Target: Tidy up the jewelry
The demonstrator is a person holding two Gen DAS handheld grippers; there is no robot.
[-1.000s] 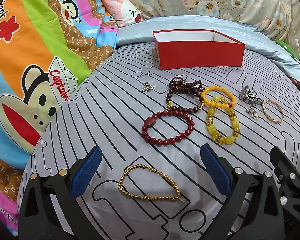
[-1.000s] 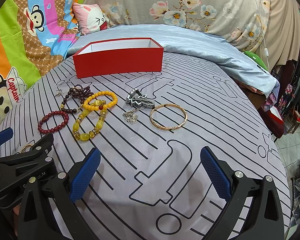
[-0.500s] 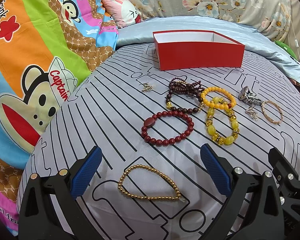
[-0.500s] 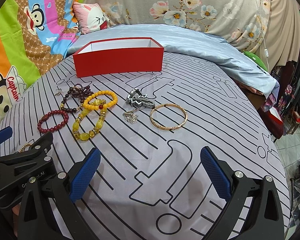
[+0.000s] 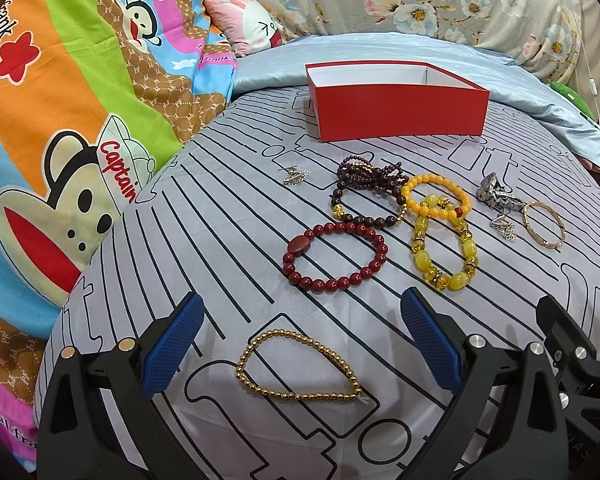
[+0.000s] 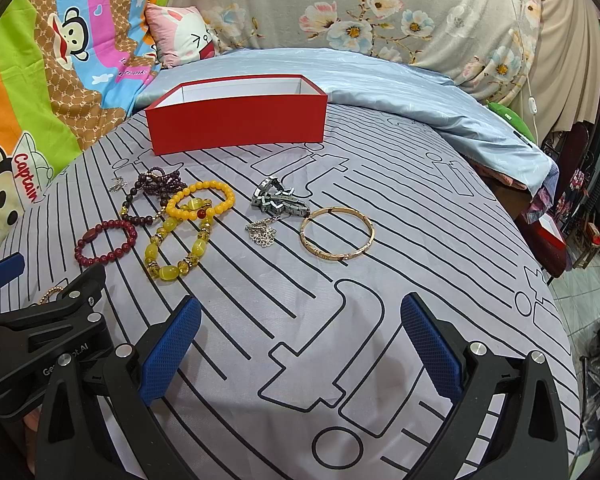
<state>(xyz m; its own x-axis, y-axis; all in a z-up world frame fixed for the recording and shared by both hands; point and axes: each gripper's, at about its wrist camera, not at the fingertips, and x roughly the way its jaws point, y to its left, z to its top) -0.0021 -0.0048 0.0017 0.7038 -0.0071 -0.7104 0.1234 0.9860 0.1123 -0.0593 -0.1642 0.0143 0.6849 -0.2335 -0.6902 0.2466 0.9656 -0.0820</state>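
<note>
The jewelry lies loose on the grey line-patterned bedspread [image 6: 380, 168], all on the near side of the open red box [image 5: 396, 108], which serves as the landmark. Closest to the box is a dark maroon bead strand [image 5: 366, 178], with a small silver trinket [image 5: 294, 176] to its left. Touching the strand on the side away from the box is an orange bead bracelet [image 5: 438, 196], which overlaps a yellow stone bracelet [image 5: 444, 250]. A red bead bracelet [image 5: 336, 256] sits beside those, farther from the box. To the right of this cluster lie a folded metal watch [image 6: 278, 200], a silver filigree pendant [image 6: 264, 234] touching it, and a rose-gold bangle [image 6: 337, 238] just beside. Farthest from the box is a gold bead bracelet [image 5: 300, 366], lying between the spread fingers of the left claw [image 5: 300, 344], which is wide apart and holds nothing. The right claw [image 6: 298, 344] is likewise wide apart over bare bedspread, well clear of the bangle.
</note>
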